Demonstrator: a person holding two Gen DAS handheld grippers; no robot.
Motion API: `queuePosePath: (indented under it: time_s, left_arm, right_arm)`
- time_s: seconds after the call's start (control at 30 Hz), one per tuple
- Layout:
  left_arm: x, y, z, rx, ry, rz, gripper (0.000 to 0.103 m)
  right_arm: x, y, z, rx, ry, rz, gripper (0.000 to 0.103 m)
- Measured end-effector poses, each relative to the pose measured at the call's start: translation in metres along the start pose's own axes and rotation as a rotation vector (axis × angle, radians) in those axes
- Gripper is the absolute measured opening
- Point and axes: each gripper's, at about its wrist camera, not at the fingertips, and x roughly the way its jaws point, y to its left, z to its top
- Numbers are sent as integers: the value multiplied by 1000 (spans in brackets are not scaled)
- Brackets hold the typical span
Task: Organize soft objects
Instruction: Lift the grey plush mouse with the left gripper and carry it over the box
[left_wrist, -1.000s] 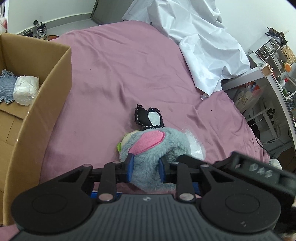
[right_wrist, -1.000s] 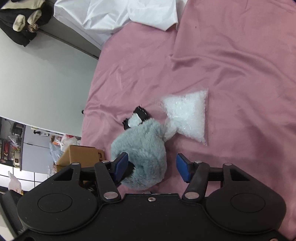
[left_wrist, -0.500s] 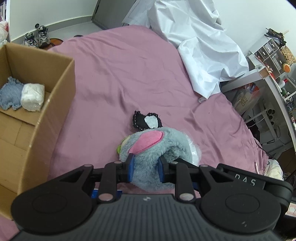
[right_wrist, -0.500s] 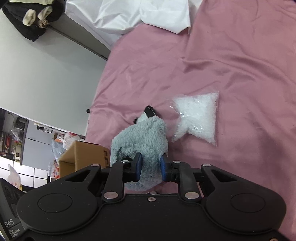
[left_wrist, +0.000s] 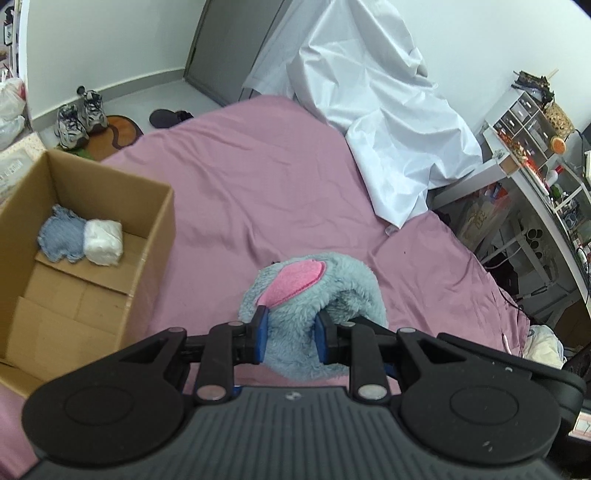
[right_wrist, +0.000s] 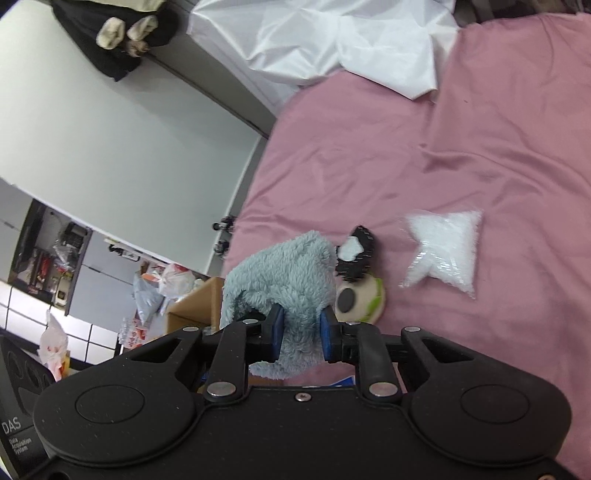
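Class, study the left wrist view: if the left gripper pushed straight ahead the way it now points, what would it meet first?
The left gripper is already shut on the grey plush toy, so that comes first. Beyond it probably lies the pink bedsheet, though depth is unclear.

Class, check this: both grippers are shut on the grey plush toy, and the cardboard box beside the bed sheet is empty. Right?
Not quite. The cardboard box holds a blue cloth and a white bundle, as the left wrist view shows. Both the left gripper and right gripper are shut on the grey plush toy.
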Motion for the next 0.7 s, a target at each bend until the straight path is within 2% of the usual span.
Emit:
queuePosePath:
  time_s: [0.7]
  left_arm:
    - [-64,38,13,-35,-90,36,24]
  right_arm:
    - [-4,66,-25,-134,-12,98,19]
